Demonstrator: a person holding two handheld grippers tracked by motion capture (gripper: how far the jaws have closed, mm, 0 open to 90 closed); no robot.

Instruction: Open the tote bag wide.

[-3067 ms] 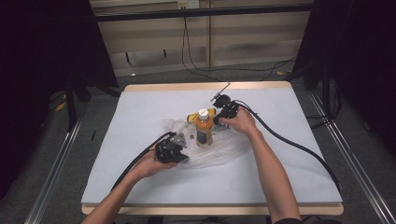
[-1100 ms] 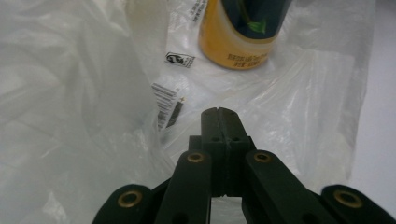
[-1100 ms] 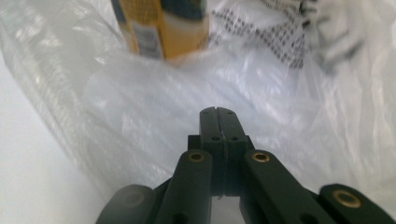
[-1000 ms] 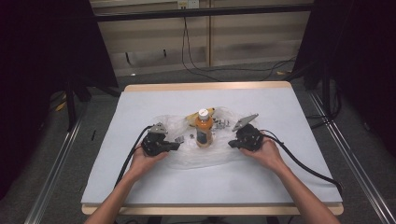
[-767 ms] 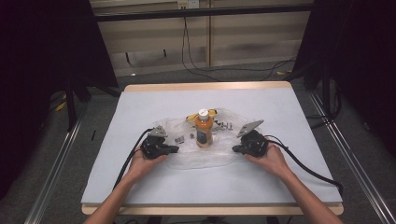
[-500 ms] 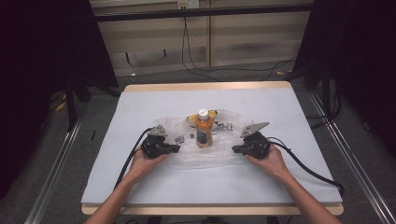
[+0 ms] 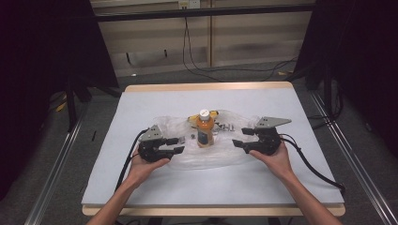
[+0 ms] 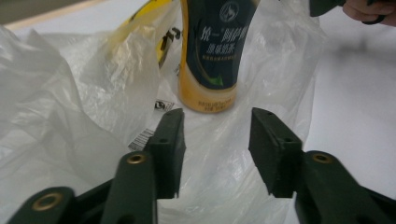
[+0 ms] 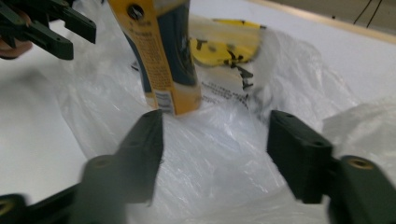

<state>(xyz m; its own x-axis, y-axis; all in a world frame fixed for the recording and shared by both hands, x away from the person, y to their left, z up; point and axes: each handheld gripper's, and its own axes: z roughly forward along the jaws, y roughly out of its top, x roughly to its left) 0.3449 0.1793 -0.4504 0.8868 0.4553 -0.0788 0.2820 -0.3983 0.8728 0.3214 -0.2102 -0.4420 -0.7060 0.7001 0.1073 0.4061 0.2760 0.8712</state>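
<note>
On the left of the desk [image 7: 141, 183], the left hand-held gripper [image 7: 177, 146] sits at the left edge of a crumpled clear plastic bag [image 7: 220, 157]. Its jaws have just been opening and now stand moderately apart; in the left gripper view [image 8: 215, 144] there is only loose film under them, nothing pinched.

In the middle, an orange drink bottle [image 7: 204, 129] with a white cap and dark label stands upright on the spread bag, with a yellow packet [image 7: 211, 114] lying just behind it and some small printed bits beside it. The bottle is well apart from both grippers.

On the right, the right hand-held gripper [image 7: 240, 138] mirrors the other at the bag's right edge. Its jaws have also just been opening, and the right gripper view [image 9: 215, 149] has them parted over the film, gripping nothing.

As I judge it, the work is flattening or opening the bag around the bottle. The bag already lies spread and the bottle is free-standing, so that part looks done or nearly so; what may remain is taking the bottle or the bag away, for which neither gripper has a hold yet.
</note>
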